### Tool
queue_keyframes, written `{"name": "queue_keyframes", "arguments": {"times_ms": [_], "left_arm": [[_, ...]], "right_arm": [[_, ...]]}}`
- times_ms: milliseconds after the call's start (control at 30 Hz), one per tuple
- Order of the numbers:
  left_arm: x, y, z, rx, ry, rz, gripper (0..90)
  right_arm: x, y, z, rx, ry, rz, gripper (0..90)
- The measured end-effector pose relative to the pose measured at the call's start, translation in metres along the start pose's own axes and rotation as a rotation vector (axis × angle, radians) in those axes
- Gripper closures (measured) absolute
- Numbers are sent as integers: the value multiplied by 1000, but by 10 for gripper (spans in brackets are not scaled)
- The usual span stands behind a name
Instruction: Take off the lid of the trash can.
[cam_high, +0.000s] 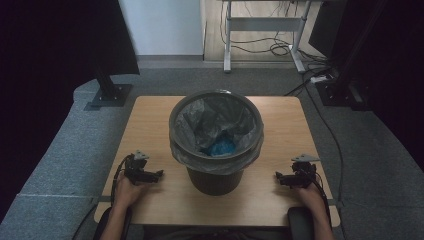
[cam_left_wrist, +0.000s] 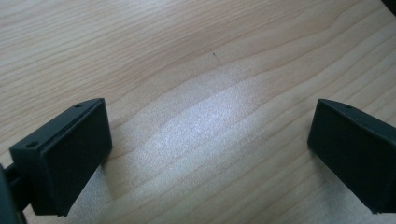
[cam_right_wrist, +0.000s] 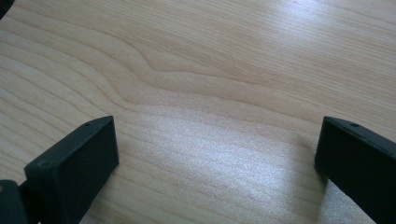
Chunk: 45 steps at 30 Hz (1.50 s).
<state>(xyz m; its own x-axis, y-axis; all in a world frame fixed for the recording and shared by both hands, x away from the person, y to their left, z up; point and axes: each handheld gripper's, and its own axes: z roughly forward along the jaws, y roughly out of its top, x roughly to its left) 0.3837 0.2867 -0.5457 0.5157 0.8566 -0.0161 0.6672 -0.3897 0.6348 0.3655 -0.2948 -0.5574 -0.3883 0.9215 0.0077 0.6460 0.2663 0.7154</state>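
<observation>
Your left gripper (cam_high: 159, 174) and right gripper (cam_high: 278, 175) rest spread wide either side of the lined bin (cam_high: 216, 172), ready to reach its liner (cam_high: 235, 117).

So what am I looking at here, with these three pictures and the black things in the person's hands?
A person sits at a wooden table, holding a two-jawed clamp tool in each hand: the left hand-held gripper and the right hand-held gripper. The high view looks down from above. The other two pictures come from cameras riding on each tool, looking past its black jaws at bare wood. Between the tools stands a dark bin lined with a plastic bag, something blue inside. Both tools are open and hold nothing.
</observation>
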Motion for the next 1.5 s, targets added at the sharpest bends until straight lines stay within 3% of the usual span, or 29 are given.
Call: {"name": "queue_keyframes", "arguments": {"times_ms": [233, 700, 800, 1100, 1333, 1500], "left_arm": [[0, 4, -2, 39, 5, -21, 0], [4, 11, -15, 12, -45, -43, 29], [4, 19, -21, 6, -74, -46, 35], [3, 40, -31, -17, -93, -30, 53], [4, 61, -48, -43, -108, 1, 69], [5, 74, -59, -64, -135, 0, 70]], "right_arm": [[0, 0, 0, 0, 0, 0, 0], [1, 0, 0, 0, 3, -4, 0], [1, 0, 0, 0, 3, -4, 0], [1, 0, 0, 0, 3, -4, 0], [1, 0, 0, 0, 4, -4, 0], [1, 0, 0, 0, 3, -4, 0]]}}
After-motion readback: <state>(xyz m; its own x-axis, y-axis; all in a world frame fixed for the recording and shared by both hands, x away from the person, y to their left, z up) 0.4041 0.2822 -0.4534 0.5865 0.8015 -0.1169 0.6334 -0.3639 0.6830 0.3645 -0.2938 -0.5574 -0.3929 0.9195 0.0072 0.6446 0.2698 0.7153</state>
